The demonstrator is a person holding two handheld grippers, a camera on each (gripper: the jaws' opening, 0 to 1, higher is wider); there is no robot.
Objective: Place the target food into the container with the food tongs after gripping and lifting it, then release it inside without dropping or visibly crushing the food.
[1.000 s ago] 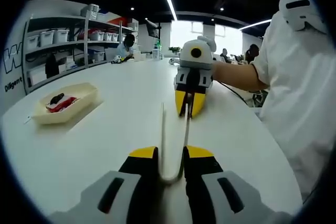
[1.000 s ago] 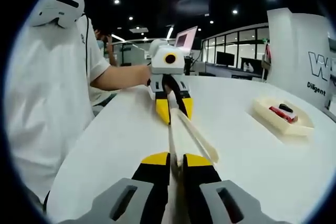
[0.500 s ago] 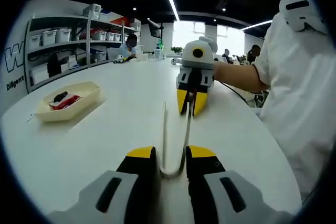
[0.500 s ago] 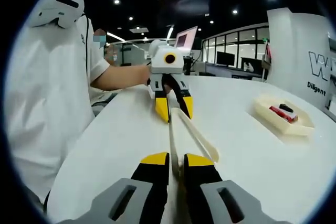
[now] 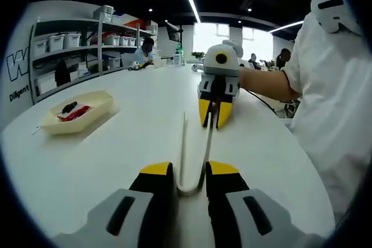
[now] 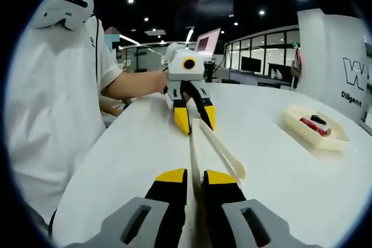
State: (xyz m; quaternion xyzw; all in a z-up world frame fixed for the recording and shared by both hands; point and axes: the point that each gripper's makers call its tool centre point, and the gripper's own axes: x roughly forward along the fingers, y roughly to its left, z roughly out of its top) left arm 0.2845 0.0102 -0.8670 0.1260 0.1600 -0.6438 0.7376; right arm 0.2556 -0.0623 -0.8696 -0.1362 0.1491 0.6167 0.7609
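Little has changed over the last second: the tongs [image 5: 195, 155] stay stretched between both hand-held grippers above the worktop [image 5: 116, 161]. The left hand-held gripper [image 5: 190, 169] sits closed around the bend; the right hand-held gripper [image 6: 195, 173] stays clamped on one arm. The food [image 5: 74, 110] lies in the tray [image 5: 99, 108], well apart, so no pickup has begun.

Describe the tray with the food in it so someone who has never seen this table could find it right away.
On the big white table, look away from the person in white, toward the side nearest the storage shelves. There sits a shallow cream tray with angled corners. It is the one container on the tabletop, holding red food and a small dark piece.
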